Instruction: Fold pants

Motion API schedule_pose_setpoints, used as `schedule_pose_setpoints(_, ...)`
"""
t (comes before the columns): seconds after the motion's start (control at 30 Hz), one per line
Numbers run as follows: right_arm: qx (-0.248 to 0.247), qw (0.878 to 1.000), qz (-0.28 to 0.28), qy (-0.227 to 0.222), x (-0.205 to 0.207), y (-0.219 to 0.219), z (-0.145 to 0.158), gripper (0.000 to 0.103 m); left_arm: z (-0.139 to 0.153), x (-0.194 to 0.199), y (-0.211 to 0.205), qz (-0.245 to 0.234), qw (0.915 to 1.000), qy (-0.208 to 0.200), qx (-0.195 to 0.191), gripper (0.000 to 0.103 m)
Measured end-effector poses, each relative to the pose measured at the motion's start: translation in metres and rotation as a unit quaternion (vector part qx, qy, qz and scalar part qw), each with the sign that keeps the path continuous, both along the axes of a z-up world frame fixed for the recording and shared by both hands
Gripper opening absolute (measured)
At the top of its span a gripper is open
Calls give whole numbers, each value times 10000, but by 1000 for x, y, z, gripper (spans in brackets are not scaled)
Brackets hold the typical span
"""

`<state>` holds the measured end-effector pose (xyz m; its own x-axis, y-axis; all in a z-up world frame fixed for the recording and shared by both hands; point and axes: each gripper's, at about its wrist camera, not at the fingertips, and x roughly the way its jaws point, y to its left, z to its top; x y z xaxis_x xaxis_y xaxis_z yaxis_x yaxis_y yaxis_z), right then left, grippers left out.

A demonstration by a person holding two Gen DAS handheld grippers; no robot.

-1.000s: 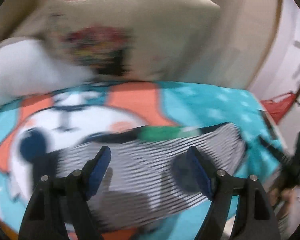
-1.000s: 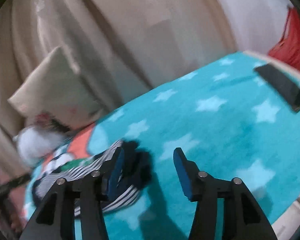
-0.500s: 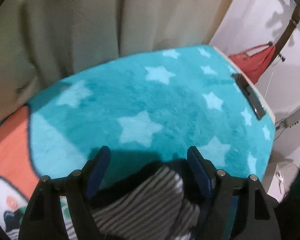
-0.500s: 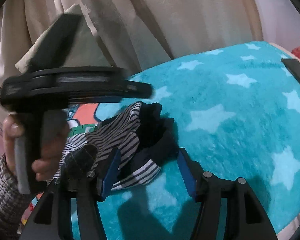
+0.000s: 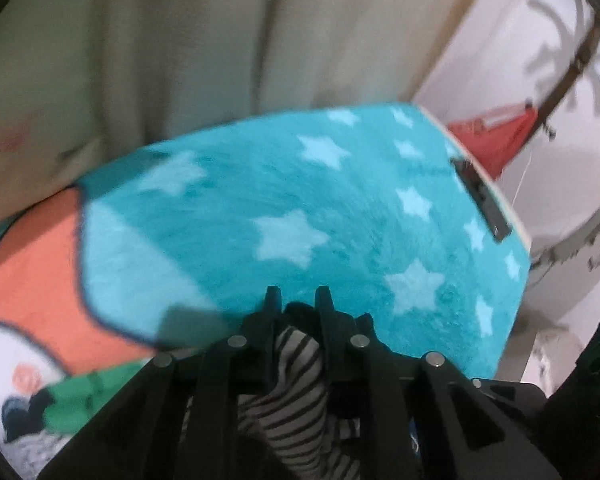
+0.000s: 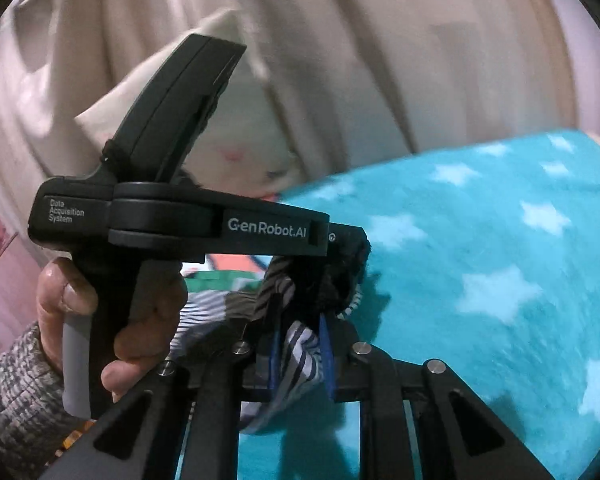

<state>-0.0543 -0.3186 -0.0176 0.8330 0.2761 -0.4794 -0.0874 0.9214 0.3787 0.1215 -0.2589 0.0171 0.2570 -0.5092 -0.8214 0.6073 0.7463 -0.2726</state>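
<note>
Left wrist view: at the far left lies the orange and white cartoon patch of a turquoise star-print blanket (image 5: pixel 340 208), which fills the middle of the frame beneath a beige curtain (image 5: pixel 180 48). At lower centre the left claw (image 5: pixel 297 300) is clenched on a bunch of the striped pants (image 5: pixel 296 380), dark fabric poking out between its tips. A dark flat object (image 5: pixel 482 200) lies near the blanket's right edge, with something red (image 5: pixel 496 136) beyond it at the upper right.

Right wrist view: at lower left a hand (image 6: pixel 112 312) in a grey knit sleeve grips the handle of the left claw (image 6: pixel 340 252), which crosses the middle of the frame and pinches the pants (image 6: pixel 272 280). Just below, at lower centre, the right claw (image 6: pixel 300 344) is closed on striped cloth of the same garment. The pants hang bunched between both claws above the blanket (image 6: pixel 480 260), which spreads to the right. A pale pillow (image 6: pixel 240 136) stands behind, at upper centre.
</note>
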Motion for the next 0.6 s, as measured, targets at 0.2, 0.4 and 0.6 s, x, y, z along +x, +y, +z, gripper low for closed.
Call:
schedule_pose_setpoints(0.2, -333, 9959, 836, -105, 12, 58, 13, 19, 5, -11, 89, 1019, 9940, -92, -378, 19)
schedule_pose_setpoints(0.4, -447, 9807, 1884, 267, 39, 123, -11, 45, 1, -34, 179, 2008, 9777, -125, -597, 50)
schedule_pose_setpoints(0.6, -717, 9673, 2422, 234, 25, 144, -5, 50, 11, -66, 247, 2920, 9524, -532, -695, 61)
